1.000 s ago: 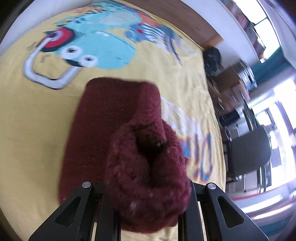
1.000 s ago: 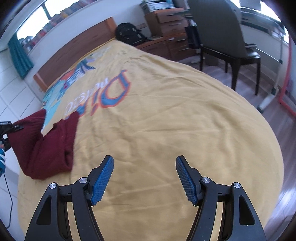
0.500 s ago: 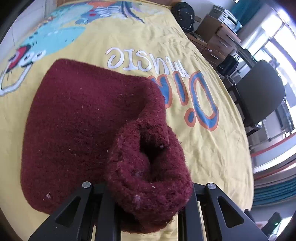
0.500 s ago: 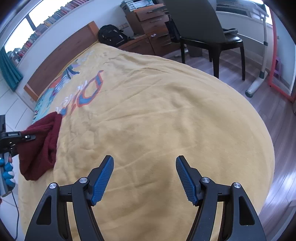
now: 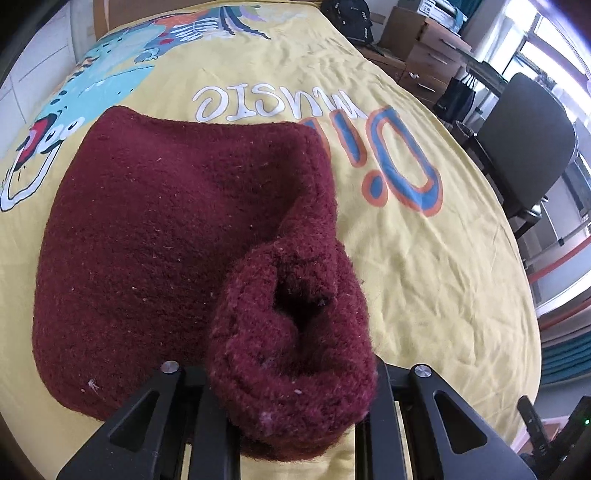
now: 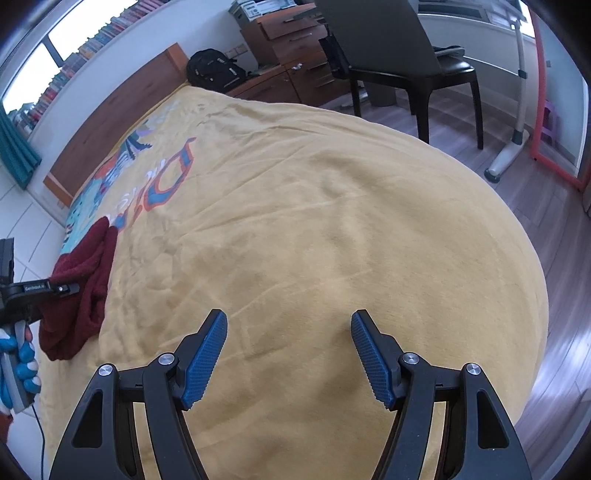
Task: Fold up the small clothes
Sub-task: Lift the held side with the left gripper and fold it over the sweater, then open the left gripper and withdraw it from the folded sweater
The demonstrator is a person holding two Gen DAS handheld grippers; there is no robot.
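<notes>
One sleeve (image 5: 291, 332), clenched in the left tongs (image 5: 295, 406), now crosses the sweater (image 5: 166, 229); right tongs (image 6: 288, 354) hang released, fold nearly laid.

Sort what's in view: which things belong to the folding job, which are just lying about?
Job:
- dark red knit garment, lying on the bed
- its bunched end, clamped in the left tool
- right tool, open, nothing between its fingers

Lying about:
- yellow printed bedspread
- black backpack
- chair
- wooden drawers

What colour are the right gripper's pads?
Blue, ribbed pads on black arms of the right gripper; clearest in the right wrist view.
</notes>
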